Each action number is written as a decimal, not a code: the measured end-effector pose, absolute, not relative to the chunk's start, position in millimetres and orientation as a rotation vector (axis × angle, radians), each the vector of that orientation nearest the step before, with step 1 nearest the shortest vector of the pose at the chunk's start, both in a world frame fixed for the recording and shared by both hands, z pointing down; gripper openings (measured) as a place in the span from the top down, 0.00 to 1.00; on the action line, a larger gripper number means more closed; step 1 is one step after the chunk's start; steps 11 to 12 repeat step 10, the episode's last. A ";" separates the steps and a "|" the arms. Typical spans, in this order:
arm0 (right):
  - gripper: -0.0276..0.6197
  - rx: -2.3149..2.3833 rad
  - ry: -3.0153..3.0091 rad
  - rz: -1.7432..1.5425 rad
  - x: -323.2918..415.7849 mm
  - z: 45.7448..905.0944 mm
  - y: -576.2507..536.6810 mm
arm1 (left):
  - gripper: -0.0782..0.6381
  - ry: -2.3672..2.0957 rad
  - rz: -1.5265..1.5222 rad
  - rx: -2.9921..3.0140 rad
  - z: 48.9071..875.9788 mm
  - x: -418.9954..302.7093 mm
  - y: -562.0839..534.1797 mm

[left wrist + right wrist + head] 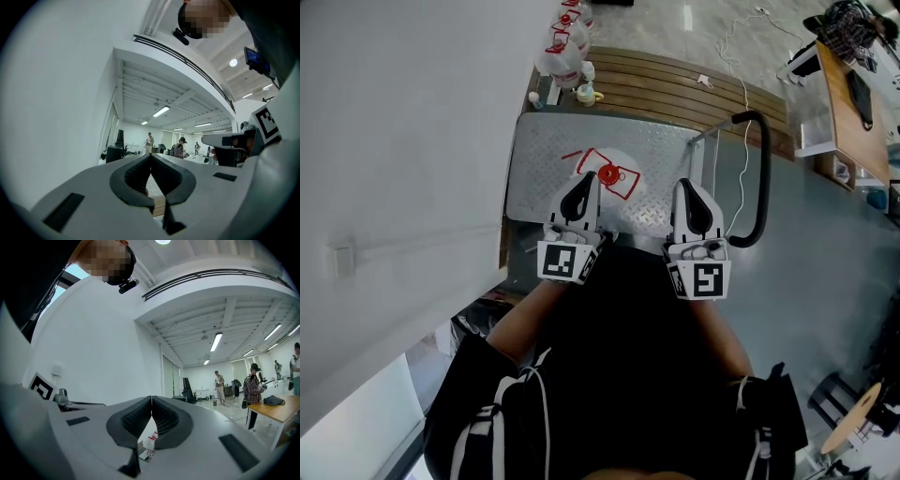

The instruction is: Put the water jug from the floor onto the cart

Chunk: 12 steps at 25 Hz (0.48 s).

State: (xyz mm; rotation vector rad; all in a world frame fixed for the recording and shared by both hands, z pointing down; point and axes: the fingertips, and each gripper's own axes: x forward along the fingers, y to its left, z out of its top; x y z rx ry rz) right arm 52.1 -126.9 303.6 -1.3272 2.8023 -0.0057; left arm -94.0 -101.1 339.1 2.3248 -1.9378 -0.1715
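I saw the water jug [609, 174] already standing on the cart [536, 159], so I think the job was nearly done, and my left claw [584, 186] and right claw [687, 192] were both pressed together, holding nothing, over the cart's near edge, with other jugs [565, 52] past its far end.

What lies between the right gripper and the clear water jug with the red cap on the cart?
Only the bare tread-plate deck of the grey metal cart lies between the right gripper and the clear red-capped water jug. The head view shows this.
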 end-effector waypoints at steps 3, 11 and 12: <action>0.93 -1.332 2.804 -0.006 50.8 303.5 -127.6 | 0.87 -1.945 -0.166 2.311 340.6 -98.1 -101.4; 0.93 -1.332 2.816 -0.011 43.2 306.8 -129.1 | 0.87 -1.962 -0.164 2.280 346.4 -111.2 -105.0; 0.93 -1.332 2.816 -0.011 43.2 306.8 -129.1 | 0.87 -1.962 -0.164 2.280 346.4 -111.2 -105.0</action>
